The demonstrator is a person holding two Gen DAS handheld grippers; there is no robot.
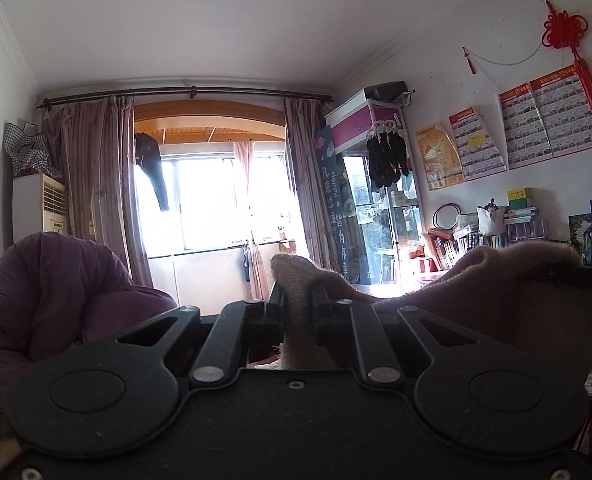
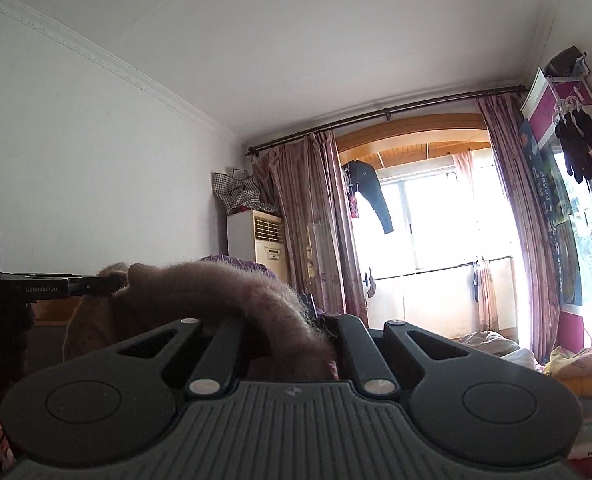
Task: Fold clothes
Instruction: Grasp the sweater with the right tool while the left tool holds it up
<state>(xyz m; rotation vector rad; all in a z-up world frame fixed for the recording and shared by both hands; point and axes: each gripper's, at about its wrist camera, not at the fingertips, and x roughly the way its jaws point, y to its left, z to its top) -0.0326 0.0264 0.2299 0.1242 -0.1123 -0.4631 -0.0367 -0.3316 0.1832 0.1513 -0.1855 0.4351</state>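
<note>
You are holding one pink knit garment [image 1: 495, 292] up in the air between both grippers, well clear of the bed. The left gripper [image 1: 298, 312] is clenching a ribbed edge of the knit; the fabric is rising out of the fingers [image 1: 274, 312] toward 12 o'clock and then running off toward 3 o'clock, where it is spreading into a broad hanging panel. At that far end, at about 3 o'clock in the left wrist view, the other tool's dark body [image 1: 591, 278] is showing at the cloth's edge.

The right gripper [image 2: 296, 344] is likewise clamped on the garment [image 2: 224, 288]: a fuzzy roll of knit is leaving its fingers [image 2: 345, 336] and arching toward 10 o'clock, ending at the left tool [image 2: 56, 286], which is lying at 9 o'clock in the right wrist view.

The garment's long axis is therefore running from hand to hand, roughly level, with the slack sagging below it. Each hand is gripping one end, so neither is nearer to the cloth. Folded clothes [image 2: 579, 364] are lying at 4 o'clock of the right gripper. A purple quilt [image 1: 56, 300] is bulging at 9 o'clock of the left gripper. The next move probably depends on keeping this span taut while you lower it flat.
</note>
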